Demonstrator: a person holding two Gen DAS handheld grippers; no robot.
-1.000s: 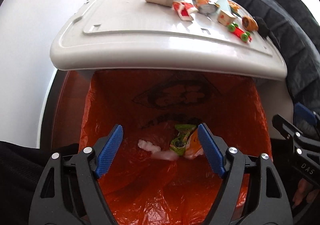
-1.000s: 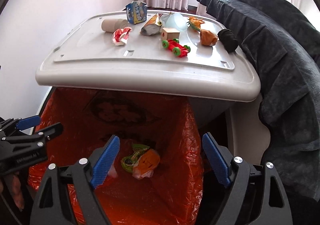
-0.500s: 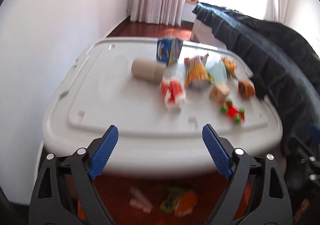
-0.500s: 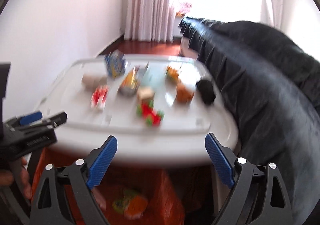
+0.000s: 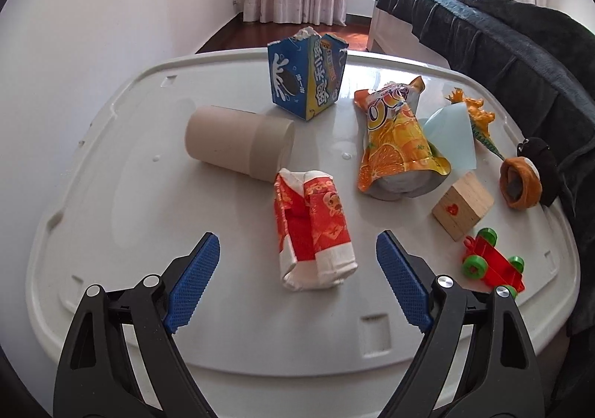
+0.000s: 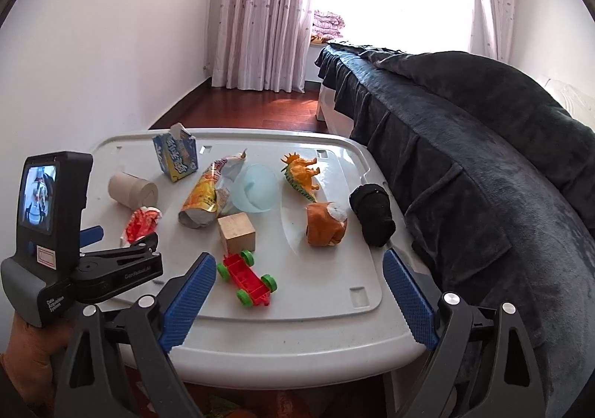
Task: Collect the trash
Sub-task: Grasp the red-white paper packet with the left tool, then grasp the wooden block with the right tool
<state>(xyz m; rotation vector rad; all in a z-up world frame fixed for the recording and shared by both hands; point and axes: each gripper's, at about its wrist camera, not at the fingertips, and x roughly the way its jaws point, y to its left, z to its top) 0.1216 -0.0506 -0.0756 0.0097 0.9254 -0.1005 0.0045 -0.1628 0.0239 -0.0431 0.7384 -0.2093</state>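
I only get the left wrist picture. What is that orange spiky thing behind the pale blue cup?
Observer: A toy dinosaur, just past the cup.
Operator: Where's the other gripper?
Observer: The right gripper hangs over the lid's near edge. Its jaws have just been opening and hold nothing. The toy car lies just ahead.
Operator: Who holds mine?
Observer: A hand wraps the left gripper's handle. Its jaws too have just been opening and hold nothing.

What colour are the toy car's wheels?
Green, on a red toy car; clearest in the right wrist view.
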